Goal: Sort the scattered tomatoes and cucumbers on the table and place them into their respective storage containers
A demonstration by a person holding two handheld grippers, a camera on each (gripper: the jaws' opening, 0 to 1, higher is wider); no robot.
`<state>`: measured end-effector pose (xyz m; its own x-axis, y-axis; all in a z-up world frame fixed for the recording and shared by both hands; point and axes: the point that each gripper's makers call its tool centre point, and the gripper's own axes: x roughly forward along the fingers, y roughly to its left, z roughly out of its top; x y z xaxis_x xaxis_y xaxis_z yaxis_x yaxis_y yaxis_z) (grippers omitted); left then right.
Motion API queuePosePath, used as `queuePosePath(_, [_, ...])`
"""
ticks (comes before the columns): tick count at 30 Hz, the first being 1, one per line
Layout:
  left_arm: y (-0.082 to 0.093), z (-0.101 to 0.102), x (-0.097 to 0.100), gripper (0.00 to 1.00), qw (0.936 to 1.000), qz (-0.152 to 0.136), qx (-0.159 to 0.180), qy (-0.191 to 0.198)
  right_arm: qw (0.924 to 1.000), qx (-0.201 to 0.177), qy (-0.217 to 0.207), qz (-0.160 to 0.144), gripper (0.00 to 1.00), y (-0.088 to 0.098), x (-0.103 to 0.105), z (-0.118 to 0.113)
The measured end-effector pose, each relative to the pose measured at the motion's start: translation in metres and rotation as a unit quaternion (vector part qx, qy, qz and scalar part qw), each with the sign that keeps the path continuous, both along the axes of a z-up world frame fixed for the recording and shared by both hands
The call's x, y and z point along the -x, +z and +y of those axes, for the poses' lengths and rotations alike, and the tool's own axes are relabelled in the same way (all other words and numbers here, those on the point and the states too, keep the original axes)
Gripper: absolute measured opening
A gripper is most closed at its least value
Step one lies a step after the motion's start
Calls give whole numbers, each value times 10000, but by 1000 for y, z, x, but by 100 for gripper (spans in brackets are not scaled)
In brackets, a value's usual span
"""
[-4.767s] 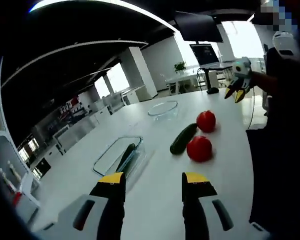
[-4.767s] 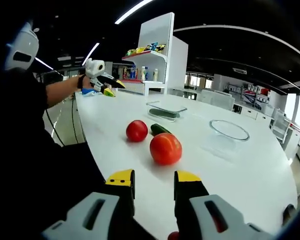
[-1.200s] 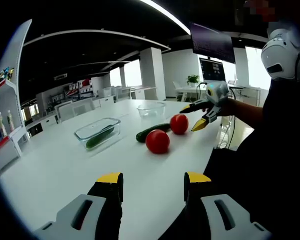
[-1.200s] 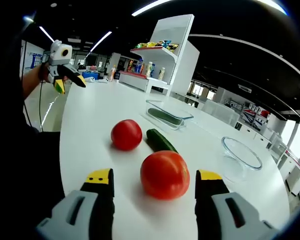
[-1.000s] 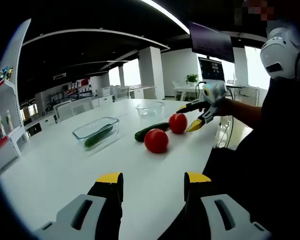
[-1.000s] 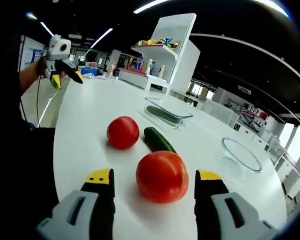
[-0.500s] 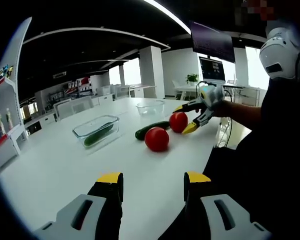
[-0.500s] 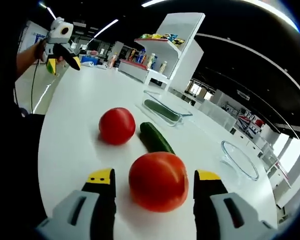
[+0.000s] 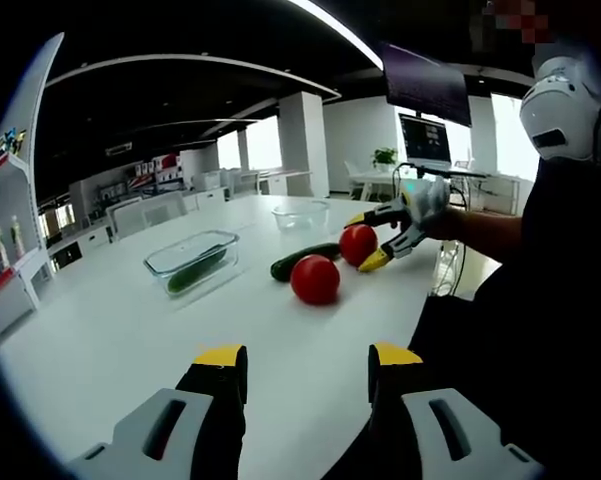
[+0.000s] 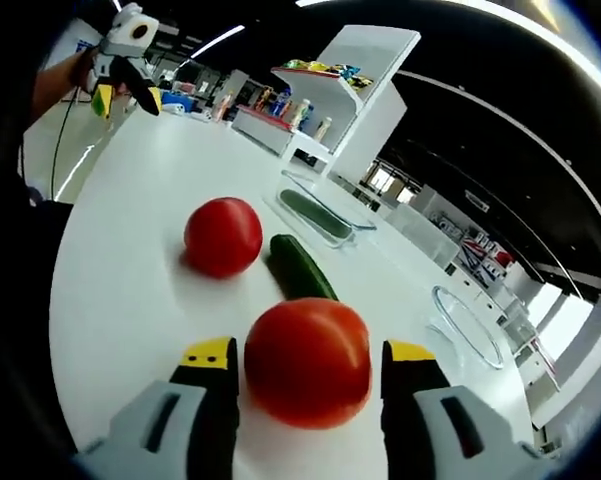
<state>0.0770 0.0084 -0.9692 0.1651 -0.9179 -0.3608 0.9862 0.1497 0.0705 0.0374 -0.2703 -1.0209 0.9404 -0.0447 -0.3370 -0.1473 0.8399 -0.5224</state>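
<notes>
Step in hand looked like the pick of the near round red tomato (image 10: 307,362) by the right gripper (image 10: 307,352). To do it well, my judgement: close slowly and squarely across the widest part, since the skin is smooth and the fruit could roll off toward the table edge; squeeze just enough, then lift straight up before carrying it to the round clear glass bowl (image 10: 466,326).

Right gripper fingers (image 10: 210,352) were spread wide, one yellow tip on each side of that tomato, very close to it; contact could not be told, no grip yet.

Left gripper (image 9: 305,357) was held over the white table (image 9: 130,340), fingers apart, holding nothing, touching nothing.

Relative to the near tomato: the dark green cucumber (image 10: 301,268) lay just beyond it, the second red tomato (image 10: 221,236) beside that cucumber, apart from the first. The rectangular clear glass container (image 10: 322,215) sat further off, with another cucumber (image 9: 196,270) already inside.
</notes>
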Motion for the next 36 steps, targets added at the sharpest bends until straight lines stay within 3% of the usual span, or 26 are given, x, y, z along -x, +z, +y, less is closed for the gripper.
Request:
queuePosePath(5, [1, -1, 3, 48, 10000, 39, 49, -40, 9990, 446, -49, -90, 49, 0, -1, 0])
queuePosePath(11, [4, -2, 4, 48, 9999, 22, 91, -44, 9984, 499, -205, -146, 46, 0, 0, 0])
queuePosePath(20, [2, -4, 5, 47, 10000, 14, 49, -60, 9987, -307, -240, -328, 44, 3, 3, -8])
queuePosePath(36, [4, -1, 8, 46, 10000, 7, 70, -47, 9981, -404, -210, -412, 44, 12, 5, -6])
